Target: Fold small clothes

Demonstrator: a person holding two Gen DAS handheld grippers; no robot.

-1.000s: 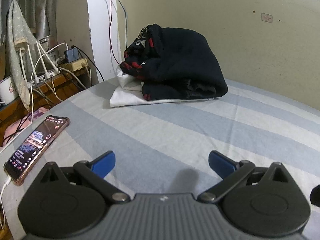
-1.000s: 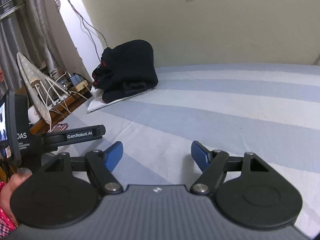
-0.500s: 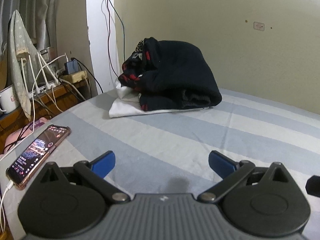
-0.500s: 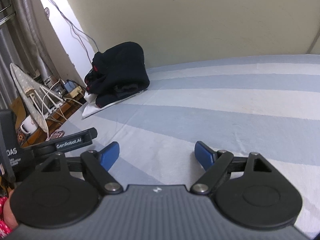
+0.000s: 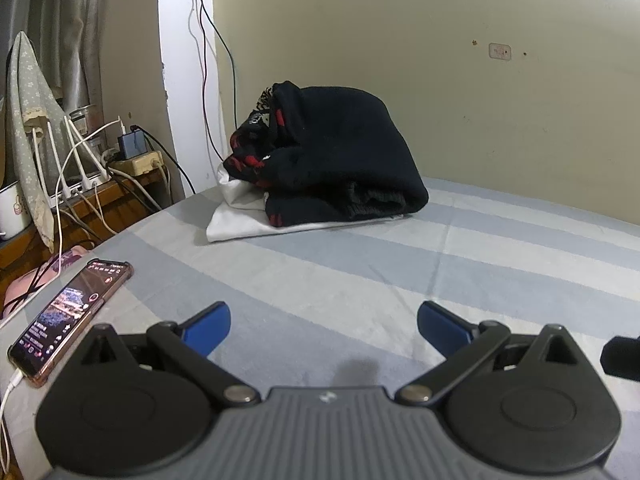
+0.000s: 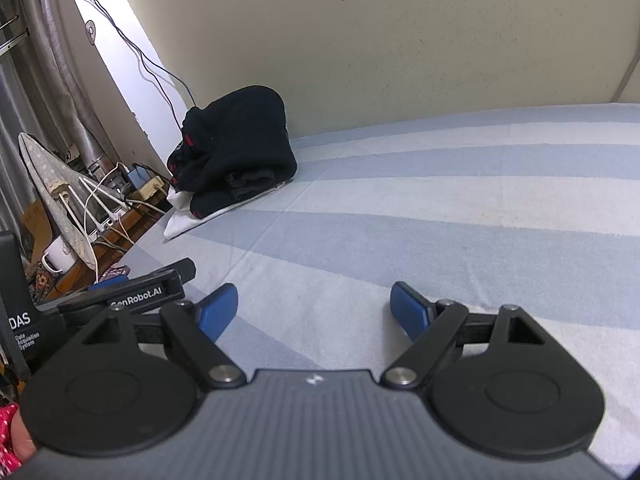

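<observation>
- Blue-padded and spread wide, the left gripper (image 5: 323, 326) hangs over the striped sheet (image 5: 360, 280) with nothing between its fingers; its fingers (image 5: 208, 326) stand well apart.
- Blue pads also tip the right gripper (image 6: 314, 310), likewise splayed with nothing held, low over the same pale blue and white stripes (image 6: 440, 216).
- Seen from the right wrist, the left unit's black body (image 6: 120, 300) sits just beside the right gripper's left finger and reads "GenRobot.AI"; the block behind it reads "DAS" with small print, "Data Acquisition System".
- Near the left gripper a phone (image 5: 72, 316) in a coppery case lies screen up at the bed's edge, lit, with a white cable at its near end; its writing is too small to read.
- Farther off, a dark navy garment with red pattern (image 5: 332, 156) lies bundled on top of a folded white cloth (image 5: 240, 224), at the far left corner of the bed, close to the wall and well apart from both grippers.
- Beyond the bed edge stand a white mug (image 5: 14, 208), a power strip (image 5: 138, 162) with plugged chargers, and cables running up the wall.
- Compared with a second ago, the pile sits lower and more central for the left wrist, the right wrist shows more bare sheet to the right, and both grippers stay spread as before.
</observation>
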